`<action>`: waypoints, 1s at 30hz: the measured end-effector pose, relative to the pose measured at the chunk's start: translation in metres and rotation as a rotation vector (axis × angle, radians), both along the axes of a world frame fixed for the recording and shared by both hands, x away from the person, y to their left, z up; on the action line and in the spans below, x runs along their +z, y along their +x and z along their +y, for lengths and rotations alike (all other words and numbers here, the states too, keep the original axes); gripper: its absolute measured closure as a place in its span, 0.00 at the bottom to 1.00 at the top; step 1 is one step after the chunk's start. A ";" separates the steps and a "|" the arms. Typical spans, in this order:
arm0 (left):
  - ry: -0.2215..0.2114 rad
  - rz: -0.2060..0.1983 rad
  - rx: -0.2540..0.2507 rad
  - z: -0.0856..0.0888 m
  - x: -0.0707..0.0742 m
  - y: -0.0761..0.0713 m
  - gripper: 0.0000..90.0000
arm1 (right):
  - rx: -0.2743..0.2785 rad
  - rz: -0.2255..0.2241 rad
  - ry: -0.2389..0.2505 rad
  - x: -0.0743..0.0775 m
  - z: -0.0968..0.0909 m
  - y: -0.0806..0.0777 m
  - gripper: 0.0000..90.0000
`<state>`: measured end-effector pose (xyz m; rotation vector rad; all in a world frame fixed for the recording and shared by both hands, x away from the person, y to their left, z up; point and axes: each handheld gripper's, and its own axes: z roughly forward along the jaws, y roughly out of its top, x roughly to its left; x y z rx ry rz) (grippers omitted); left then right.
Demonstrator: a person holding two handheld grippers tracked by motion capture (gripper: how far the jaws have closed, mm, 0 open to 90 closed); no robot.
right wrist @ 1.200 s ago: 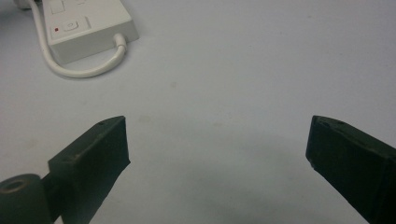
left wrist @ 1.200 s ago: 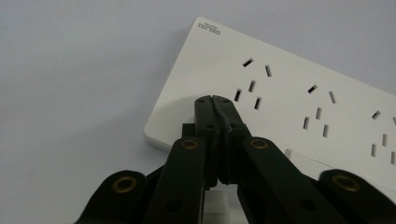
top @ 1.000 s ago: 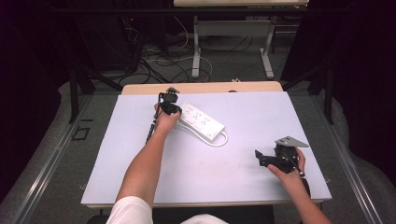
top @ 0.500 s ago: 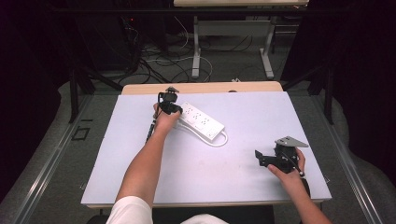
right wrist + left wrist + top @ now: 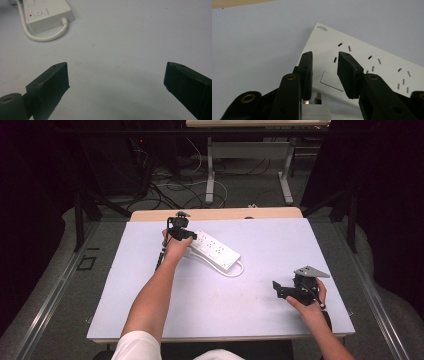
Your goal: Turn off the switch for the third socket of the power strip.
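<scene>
White plastic power strip with several sockets lies at the far left of the pale blue worktop, a white plug seated at its end beneath the left hand-held gripper, whose jaws have just been opening and now stand slightly apart, gripping nothing. One strip, one plug, two grippers: the right hand-held gripper rests wide open and empty near the front edge. A careless withdrawal could likely snag the plug and unseat it.

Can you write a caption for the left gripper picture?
Left gripper, jaws just opening, above a white power strip, with a white plug below.
</scene>
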<state>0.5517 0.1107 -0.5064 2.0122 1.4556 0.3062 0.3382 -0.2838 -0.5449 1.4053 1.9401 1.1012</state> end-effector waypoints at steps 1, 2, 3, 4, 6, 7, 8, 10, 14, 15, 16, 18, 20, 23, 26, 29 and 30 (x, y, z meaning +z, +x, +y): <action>-0.007 -0.008 0.001 0.000 0.001 0.000 0.70 | -0.002 0.003 0.003 0.000 0.000 0.000 0.06; -0.009 -0.009 0.006 0.000 0.002 -0.001 0.69 | -0.003 0.001 0.004 0.000 0.000 0.000 0.06; -0.003 -0.013 0.005 0.000 0.003 -0.001 0.68 | -0.002 -0.003 -0.001 0.000 0.000 0.000 0.06; -0.011 -0.020 0.007 0.000 0.004 -0.002 0.66 | -0.007 0.000 0.006 0.000 0.000 0.000 0.06; -0.010 -0.031 0.006 0.001 0.006 -0.002 0.65 | -0.006 0.000 0.005 0.000 0.000 0.000 0.06; -0.012 -0.031 0.014 0.000 0.006 -0.003 0.63 | -0.005 0.000 0.005 0.000 0.000 0.000 0.06; -0.004 -0.038 0.007 0.001 0.007 -0.003 0.62 | -0.002 -0.003 0.002 0.000 0.000 0.000 0.06; -0.010 -0.044 0.011 0.001 0.008 -0.003 0.59 | -0.002 0.000 -0.003 0.001 0.000 0.000 0.06; -0.010 -0.052 0.001 0.001 0.011 -0.004 0.51 | -0.002 -0.001 -0.003 0.000 0.000 0.000 0.06; -0.009 -0.064 0.003 0.001 0.011 -0.004 0.49 | -0.001 -0.002 -0.001 0.000 0.000 0.000 0.06; -0.003 -0.070 0.003 0.001 0.011 -0.004 0.47 | -0.001 -0.001 0.000 0.000 0.000 0.000 0.06; 0.001 -0.077 0.004 0.001 0.012 -0.005 0.43 | -0.004 0.001 0.002 0.000 0.000 0.000 0.06; -0.009 -0.073 0.012 0.001 0.013 -0.005 0.40 | -0.006 -0.001 -0.004 0.001 0.000 0.000 0.06; -0.005 -0.078 0.013 0.001 0.014 -0.007 0.37 | -0.004 0.001 0.002 0.001 0.001 0.000 0.06; -0.002 -0.078 0.005 0.002 0.017 -0.008 0.37 | -0.001 0.002 0.000 0.000 0.002 0.000 0.06; -0.010 -0.078 0.006 0.002 0.018 -0.009 0.37 | -0.001 -0.001 0.002 0.001 0.002 0.000 0.06; 0.004 -0.078 0.010 0.002 0.020 -0.010 0.37 | -0.002 -0.001 0.000 0.001 0.001 0.000 0.06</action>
